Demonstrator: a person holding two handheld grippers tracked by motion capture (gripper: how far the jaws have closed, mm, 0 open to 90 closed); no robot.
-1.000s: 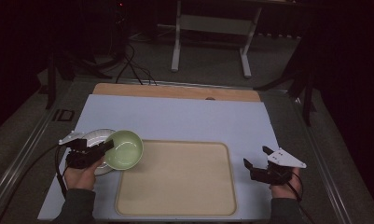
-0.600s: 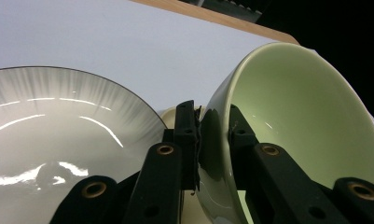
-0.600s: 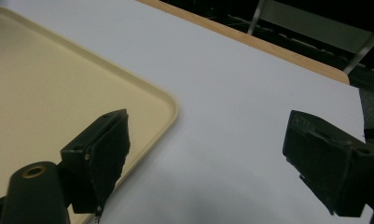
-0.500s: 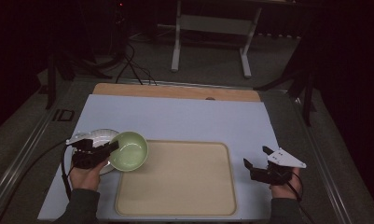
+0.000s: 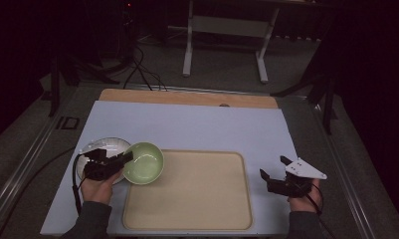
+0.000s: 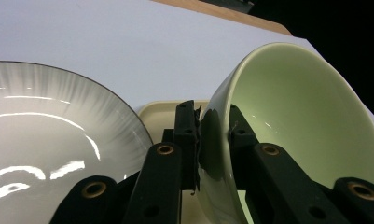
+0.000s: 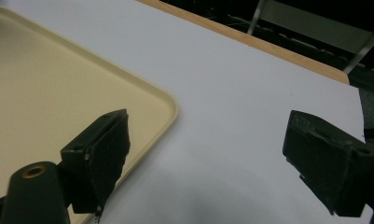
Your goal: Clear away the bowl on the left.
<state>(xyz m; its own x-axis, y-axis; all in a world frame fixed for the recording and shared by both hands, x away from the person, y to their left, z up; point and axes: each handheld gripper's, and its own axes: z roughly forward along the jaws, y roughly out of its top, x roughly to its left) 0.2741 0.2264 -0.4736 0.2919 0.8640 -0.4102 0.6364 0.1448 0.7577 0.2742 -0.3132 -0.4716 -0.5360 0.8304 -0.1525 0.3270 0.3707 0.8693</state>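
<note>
The green bowl (image 5: 144,163) is held by the left gripper (image 5: 121,159), its wall pinched between the two jaws, one inside and one outside, as seen in the left gripper view. The bowl (image 6: 292,135) is tilted and is carried at the left edge of the tray (image 5: 197,199), just beside the plate (image 5: 101,147). The right gripper (image 5: 272,168) is held with jaws wide apart and nothing between them, over the white mat (image 5: 197,127) right of the tray.
</note>
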